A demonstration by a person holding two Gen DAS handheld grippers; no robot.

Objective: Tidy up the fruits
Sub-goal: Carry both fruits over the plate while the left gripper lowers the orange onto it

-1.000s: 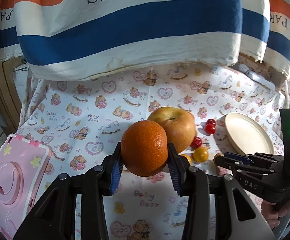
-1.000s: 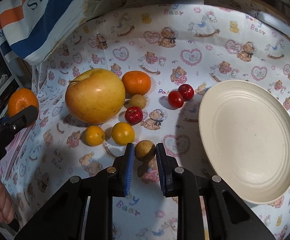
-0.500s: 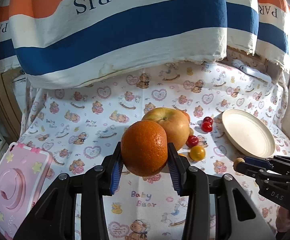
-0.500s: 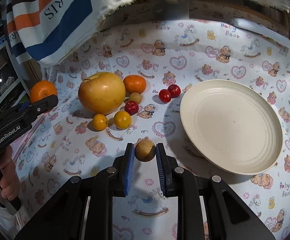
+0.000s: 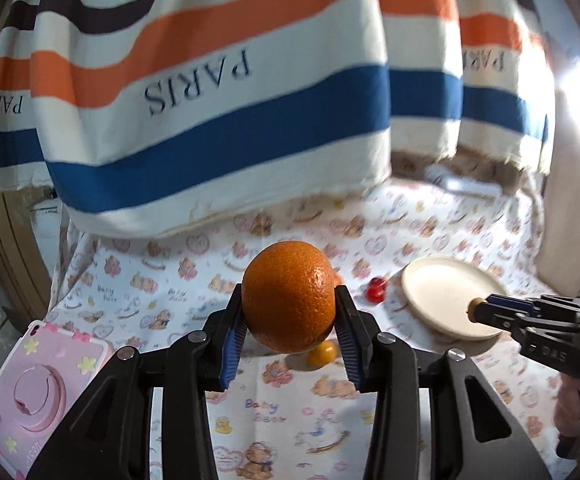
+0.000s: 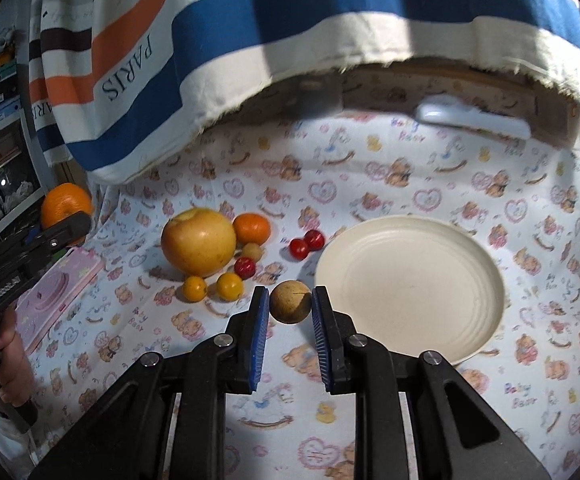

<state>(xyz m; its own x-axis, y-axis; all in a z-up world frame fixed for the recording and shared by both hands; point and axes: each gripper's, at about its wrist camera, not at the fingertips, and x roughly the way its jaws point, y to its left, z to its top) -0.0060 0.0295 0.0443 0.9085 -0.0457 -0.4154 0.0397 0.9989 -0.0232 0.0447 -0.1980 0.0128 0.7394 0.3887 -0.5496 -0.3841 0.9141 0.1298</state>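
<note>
My left gripper is shut on a large orange and holds it above the cloth; it shows at far left in the right wrist view. My right gripper is shut on a small brown round fruit, held above the cloth left of the cream plate; in the left wrist view the plate lies right. On the cloth lie a big yellow apple, a tangerine, two yellow fruits, a red fruit, a small tan fruit and two red cherry tomatoes.
A striped "PARIS" cloth hangs over the back. A pink case lies at the left edge of the bear-print cloth. A white object lies at the back right. Shelves stand far left.
Both grippers have risen and pulled back with their fruit. The right gripper's brown fruit is now lifted off the cloth, nearer the plate's left rim.
</note>
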